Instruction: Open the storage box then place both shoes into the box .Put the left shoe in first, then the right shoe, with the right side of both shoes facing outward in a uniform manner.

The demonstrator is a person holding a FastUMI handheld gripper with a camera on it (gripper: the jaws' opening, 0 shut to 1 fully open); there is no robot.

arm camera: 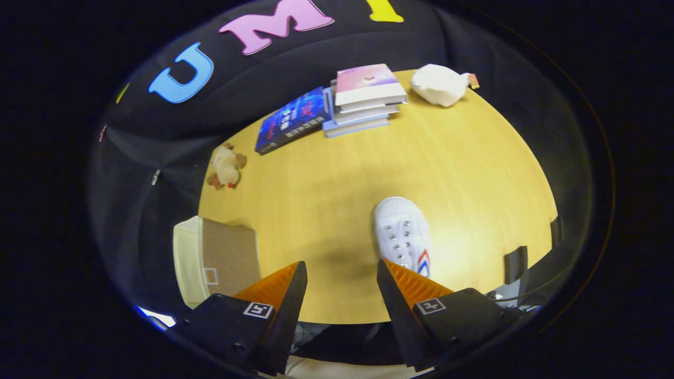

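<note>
Fingers of the gripper (341,271) stand wide apart and empty above the table (326,184). White shoe (403,234) lies just ahead of the right finger, storage box (216,258) beside the left. Best to centre over the shoe's middle before closing.

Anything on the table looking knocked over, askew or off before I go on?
Nothing looks spilled or damaged. One white lace-up shoe lies on the wooden table just ahead of the right finger of the open tool. The beige storage box sits at the table's edge beside the left finger.

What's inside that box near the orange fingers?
The storage box has its brown lid shut, so its inside is hidden. One white shoe lies on the table, ahead of the open gripper.
</note>
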